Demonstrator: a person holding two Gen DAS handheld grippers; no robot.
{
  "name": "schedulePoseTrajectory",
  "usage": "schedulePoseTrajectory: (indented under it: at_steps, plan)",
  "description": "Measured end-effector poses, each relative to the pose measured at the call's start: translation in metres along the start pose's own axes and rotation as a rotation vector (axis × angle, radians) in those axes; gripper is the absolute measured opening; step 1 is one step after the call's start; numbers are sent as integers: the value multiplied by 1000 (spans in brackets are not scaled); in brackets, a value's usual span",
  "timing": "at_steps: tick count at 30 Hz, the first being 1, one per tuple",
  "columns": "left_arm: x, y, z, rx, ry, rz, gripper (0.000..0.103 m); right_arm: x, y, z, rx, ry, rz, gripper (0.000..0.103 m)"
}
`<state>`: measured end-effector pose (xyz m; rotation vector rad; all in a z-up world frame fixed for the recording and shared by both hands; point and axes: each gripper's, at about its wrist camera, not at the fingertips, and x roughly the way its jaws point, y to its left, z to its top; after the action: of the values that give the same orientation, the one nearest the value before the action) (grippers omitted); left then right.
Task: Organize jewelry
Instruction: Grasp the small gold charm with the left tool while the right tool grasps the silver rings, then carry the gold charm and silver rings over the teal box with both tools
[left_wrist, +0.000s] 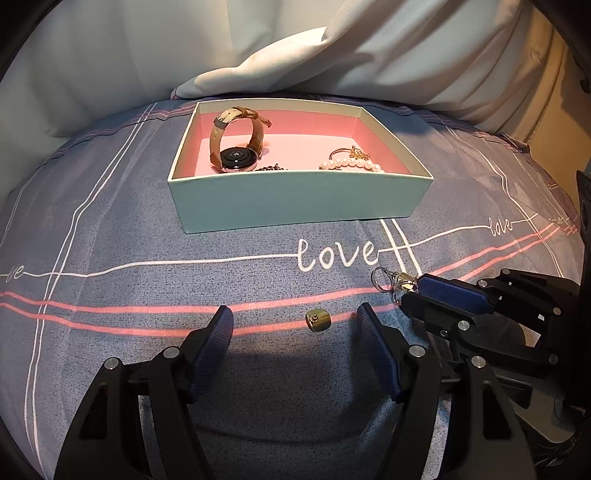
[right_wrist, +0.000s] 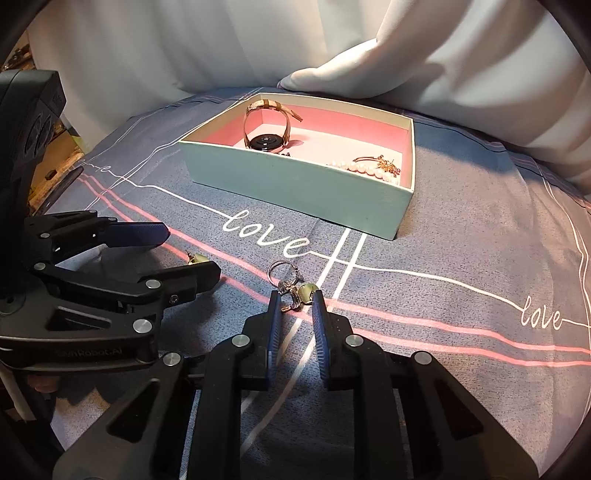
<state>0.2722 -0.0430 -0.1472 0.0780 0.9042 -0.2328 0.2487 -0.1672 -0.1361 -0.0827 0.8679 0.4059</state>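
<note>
Blue-grey bedding (left_wrist: 147, 229) printed with pink stripes and white "love" lettering covers the whole work surface, with pale curtain fabric (left_wrist: 258, 44) bunched at the far edge. Nearest the left wrist camera, the left gripper (left_wrist: 295, 321) hovers low with its jaws spread wide; a small gold earring (left_wrist: 317, 320) lies on the pink stripe between the fingertips, touched by neither pad. Just to its right, the right gripper (right_wrist: 295, 301) has its jaws drawn close around a cluster of small jewelry (right_wrist: 297, 291) on the bedding, the pads flanking a gold piece and a short chain link; whether they actually pinch it cannot be told. A silver ring (right_wrist: 277, 269) of that cluster lies on the fabric just past the fingertips. Farther back sits an open mint-green box (left_wrist: 295, 199) with a pink lining. Inside, a tan-strapped watch (left_wrist: 236, 147) stands on its face at the left, a pearl bracelet (left_wrist: 351, 164) and a gold chain (left_wrist: 360, 153) lie at the right, and a dark chain (left_wrist: 271, 168) shows beside the watch.
</note>
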Motion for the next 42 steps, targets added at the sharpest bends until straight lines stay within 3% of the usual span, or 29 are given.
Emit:
schedulePoseTrajectory:
  at_steps: [3, 6, 14, 27, 35, 42]
  plan:
    - [0, -4, 0, 37, -7, 57, 38, 0, 3, 0, -13, -1, -4, 9]
    - [-1, -1, 1, 29, -17, 48, 10, -3, 3, 0, -12, -12, -4, 8]
    - [-10, 15, 5, -49, -37, 7, 10, -15, 2, 1, 0, -48, -9, 7]
    - [-29, 18, 20, -83, -75, -28, 10, -34, -5, 16, 21, -98, -14, 6]
    - [-37, 18, 102, -89, -162, -47, 10, -30, -12, 97, -4, -148, -68, 6]
    - [-21, 27, 150, -162, -119, -46, 10, -9, -14, 138, -29, -122, -85, 6]
